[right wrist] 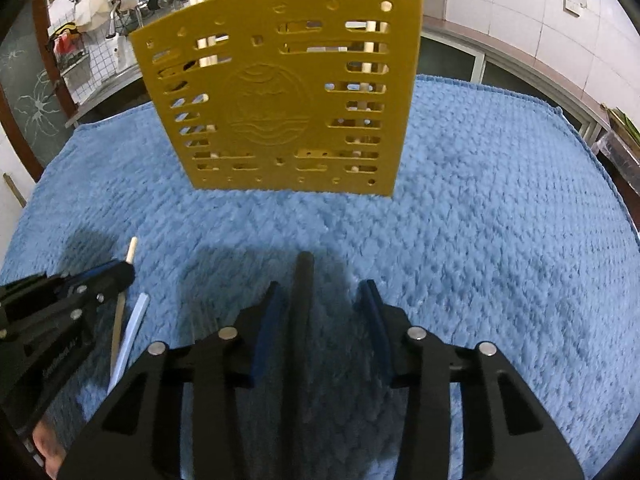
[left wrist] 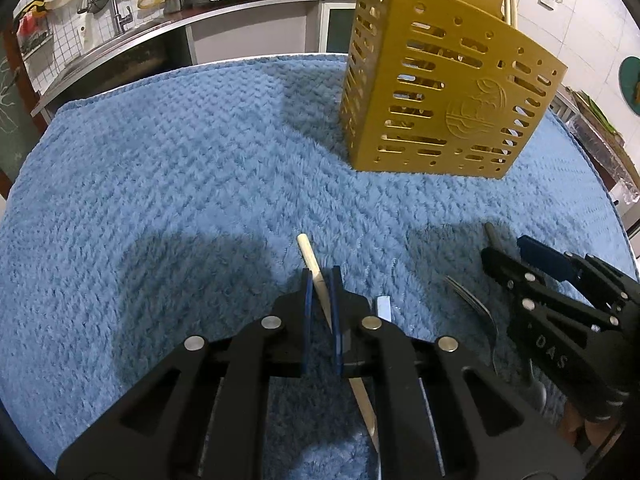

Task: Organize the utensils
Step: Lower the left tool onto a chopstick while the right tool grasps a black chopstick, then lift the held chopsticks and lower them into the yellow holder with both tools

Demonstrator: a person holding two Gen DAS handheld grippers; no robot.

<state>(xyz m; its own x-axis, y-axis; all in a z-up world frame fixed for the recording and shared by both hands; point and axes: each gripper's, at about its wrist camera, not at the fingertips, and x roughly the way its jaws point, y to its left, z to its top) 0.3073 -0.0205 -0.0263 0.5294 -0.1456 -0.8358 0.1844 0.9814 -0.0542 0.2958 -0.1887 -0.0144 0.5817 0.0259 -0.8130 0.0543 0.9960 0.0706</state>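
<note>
Left gripper [left wrist: 321, 280] clamps pale chopstick [left wrist: 310, 258], near gold utensil holder [left wrist: 444, 96]. Right gripper [right wrist: 322, 300] straddles dark handle [right wrist: 302, 292], pads apart. Fork [left wrist: 476, 306] appears only in left view.

Left wrist view set low over the blue towel [left wrist: 180, 168], angled downward along its fingers, yellow utensil holder [left wrist: 448, 92] seen obliquely at upper right, right wrist view faced squarely at the holder, nearer, towel and holder shared.
</note>
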